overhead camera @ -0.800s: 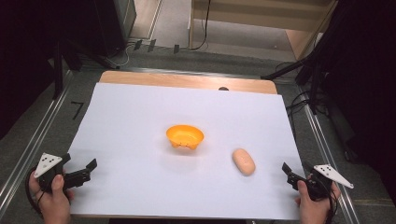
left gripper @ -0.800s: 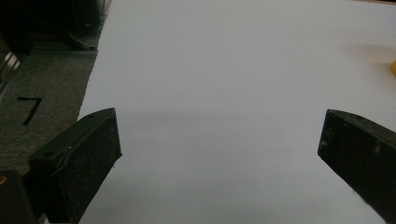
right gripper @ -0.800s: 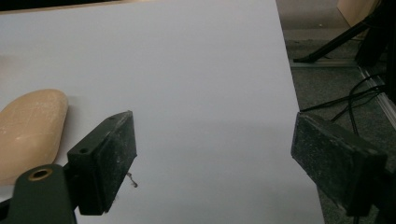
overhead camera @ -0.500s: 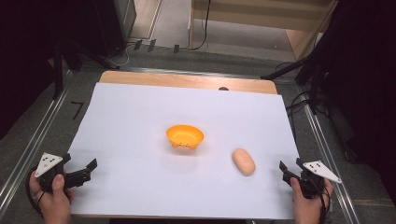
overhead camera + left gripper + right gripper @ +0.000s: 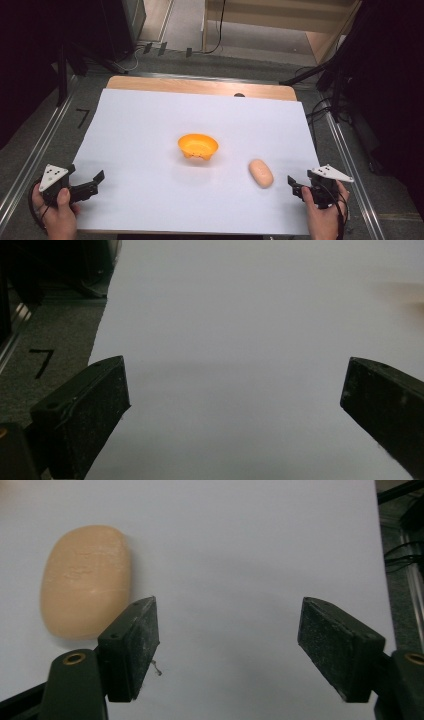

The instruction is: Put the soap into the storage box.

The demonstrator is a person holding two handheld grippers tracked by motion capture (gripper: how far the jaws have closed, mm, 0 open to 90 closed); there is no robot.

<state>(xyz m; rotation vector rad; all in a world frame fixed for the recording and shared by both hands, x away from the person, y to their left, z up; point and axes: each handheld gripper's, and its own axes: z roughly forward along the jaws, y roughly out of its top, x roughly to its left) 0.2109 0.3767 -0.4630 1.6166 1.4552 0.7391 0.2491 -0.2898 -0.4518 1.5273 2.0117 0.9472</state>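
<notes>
Right claw (image 5: 299, 186) spread, empty | now nearer bun (image 5: 261, 173) | left claw (image 5: 93, 182) spread, unmoved

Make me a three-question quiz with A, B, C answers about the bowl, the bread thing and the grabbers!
1. Where is the bread roll?
A. inside the bowl
B. on the white sheet, right of the bowl
C. between the left jaws

2. What colour is the bowl?
A. orange
B. blue
C. green

3. How do the right gripper jaws stand?
A. shut on the roll
B. shut on the bowl
C. open, nothing between them

Answers: B, it lies on the sheet apart from the bowl; A, plainly orange; C, bare sheet shows between them.
</notes>
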